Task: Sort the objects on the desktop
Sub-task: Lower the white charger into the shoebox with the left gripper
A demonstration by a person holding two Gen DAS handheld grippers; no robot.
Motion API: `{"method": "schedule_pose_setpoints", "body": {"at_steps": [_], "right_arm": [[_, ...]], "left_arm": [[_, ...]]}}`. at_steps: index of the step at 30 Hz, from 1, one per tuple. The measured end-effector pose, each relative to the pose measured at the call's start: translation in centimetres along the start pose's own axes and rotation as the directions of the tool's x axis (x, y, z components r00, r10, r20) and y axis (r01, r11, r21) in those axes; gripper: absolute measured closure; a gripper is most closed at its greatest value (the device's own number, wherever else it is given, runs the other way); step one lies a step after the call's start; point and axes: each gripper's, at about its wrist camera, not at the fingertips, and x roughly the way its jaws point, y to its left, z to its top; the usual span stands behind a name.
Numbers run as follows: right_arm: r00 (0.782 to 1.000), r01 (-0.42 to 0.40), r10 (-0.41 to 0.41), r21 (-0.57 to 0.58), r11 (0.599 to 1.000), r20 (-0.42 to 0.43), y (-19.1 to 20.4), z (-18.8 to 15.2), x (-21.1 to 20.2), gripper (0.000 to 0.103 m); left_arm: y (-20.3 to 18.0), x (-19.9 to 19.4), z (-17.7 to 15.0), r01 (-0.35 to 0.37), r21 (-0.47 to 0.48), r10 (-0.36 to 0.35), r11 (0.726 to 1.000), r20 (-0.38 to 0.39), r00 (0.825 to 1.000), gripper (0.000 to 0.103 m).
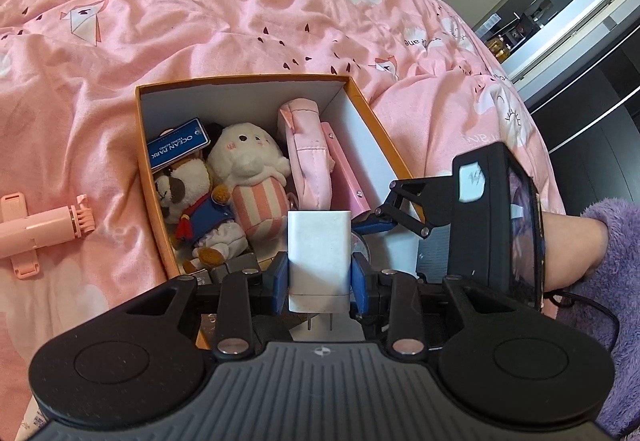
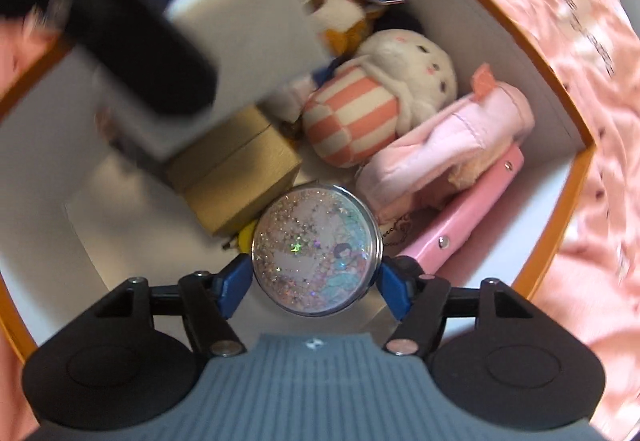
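Where legible, "OCEAN PARK" tag, "Paper Crane" quilt, perhaps more.

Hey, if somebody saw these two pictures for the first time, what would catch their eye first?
Probably the orange-rimmed box on the pink bedspread, packed with plush toys: a white bunny in striped trousers sits in its middle. The left claw grips a white charger above the box's near edge. In the right wrist view, a glittery round case sits between the right claw's fingers, low inside the box.
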Motion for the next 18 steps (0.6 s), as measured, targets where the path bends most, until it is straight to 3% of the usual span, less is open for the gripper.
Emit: {"method": "schedule_pose_setpoints", "body": {"at_steps": [5, 12, 18], "right_arm": [[0.999, -0.035, 0.035, -0.087, 0.996, -0.004, 0.0, -0.7, 0.6, 0.029], [0.995, -0.046, 0.048, -0.024, 0.999, 0.084, -1.5, -1.5, -2.2, 0.029], [0.988, 0.007, -0.009, 0.014, 1.0, 0.154, -2.0, -3.5, -6.6, 0.029]], "left_arm": [[-0.1, 0.1, 0.0, -0.006, -0.005, 0.006, 1.0, -0.002, 1.0, 0.066], [-1.0, 0.9, 0.0, -0.001, 0.016, 0.002, 1.0, -0.023, 1.0, 0.066], [-2.5, 2.3, 0.5, 0.023, 0.038, -0.022, 0.999, -0.039, 0.999, 0.066]]}}
